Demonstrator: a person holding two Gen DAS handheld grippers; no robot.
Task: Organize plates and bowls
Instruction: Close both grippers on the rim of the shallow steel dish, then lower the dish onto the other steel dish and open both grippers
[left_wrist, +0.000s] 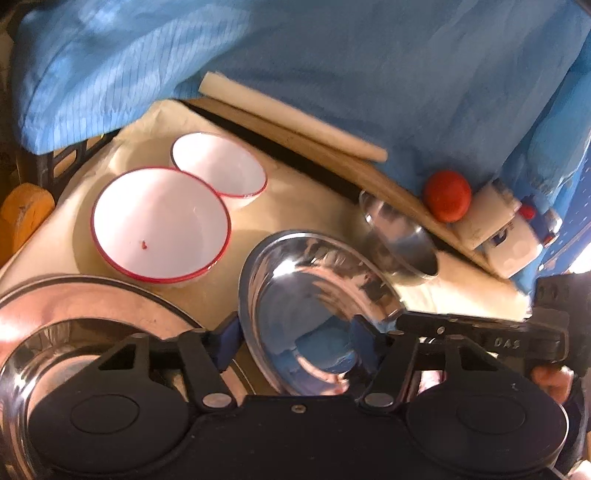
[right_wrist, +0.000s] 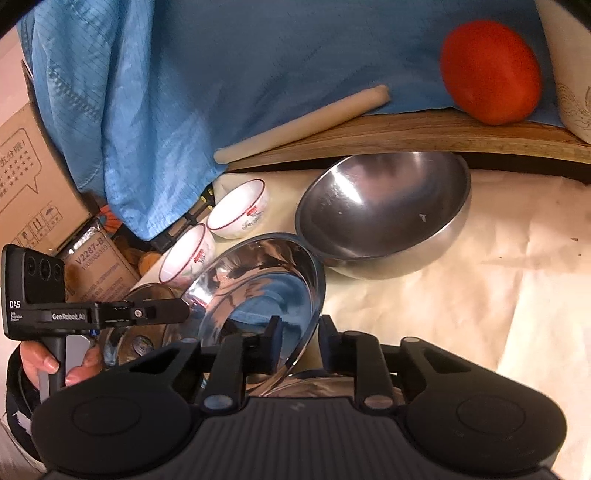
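Steel plate (right_wrist: 258, 284) is tilted up, right tongs (right_wrist: 299, 343) clamped on its rim, left tongs (left_wrist: 306, 339) pinching the other edge; next I'd stack it on the big plate (left_wrist: 74, 314).

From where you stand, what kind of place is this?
Probably a makeshift kitchen worktop set up for recording: steel bowls and red-rimmed white bowls on a cloth-covered table, a tomato on a wooden board, cardboard boxes alongside.

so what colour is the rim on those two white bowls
Red: a thin red line rings each white bowl. The left wrist view shows it best.
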